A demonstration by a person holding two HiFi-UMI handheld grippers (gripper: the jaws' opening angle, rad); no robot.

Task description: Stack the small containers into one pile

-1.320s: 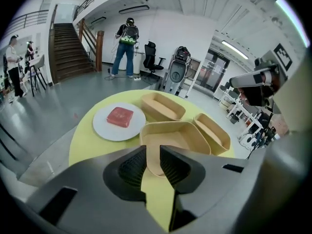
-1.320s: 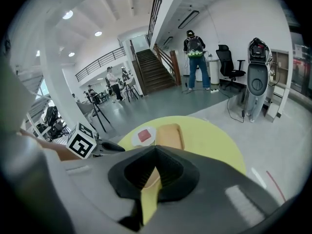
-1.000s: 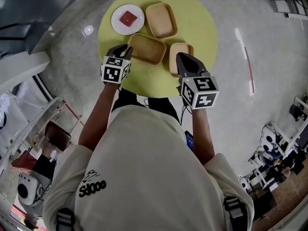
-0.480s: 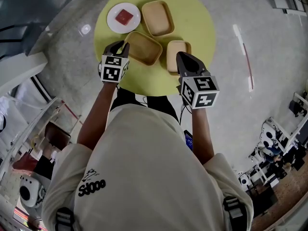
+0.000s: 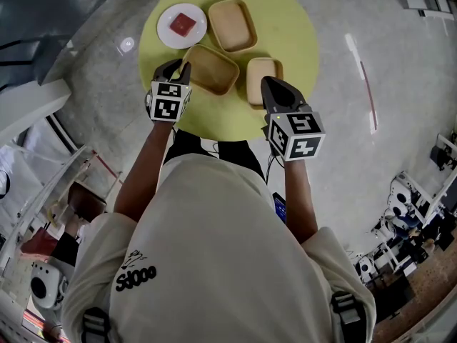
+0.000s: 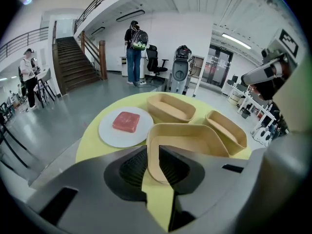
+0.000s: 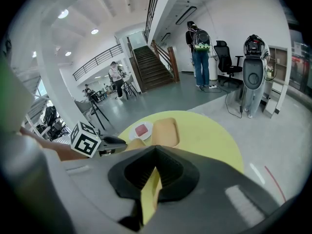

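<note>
Grey polished floor [image 5: 357, 170] was noted around a round yellow table [image 5: 289, 38]. A staircase [image 6: 73, 62] and a standing person [image 6: 134, 43] with a backpack were recorded beyond it. 4 items were found on the table, none stacked. A white plate [image 5: 167, 33] carried a red block [image 5: 183, 24]. The far container [image 5: 232, 26] was set just beside the plate. The middle container [image 5: 214, 70] lay nearer the person, and the right container [image 5: 261, 76] lay just beside it.

The left gripper [image 6: 153, 150] was found astride the near wall of the middle container, with 1 jaw outside and 1 inside. Its jaws had just been eased slightly wider, yet both were seen pressed against that wall. The middle container was resting on the table.

The right gripper [image 7: 155, 150] was observed at the near end of the right container. Its jaws were drawn almost together, and a thin strip of tan wall appeared pinched between them.
</note>
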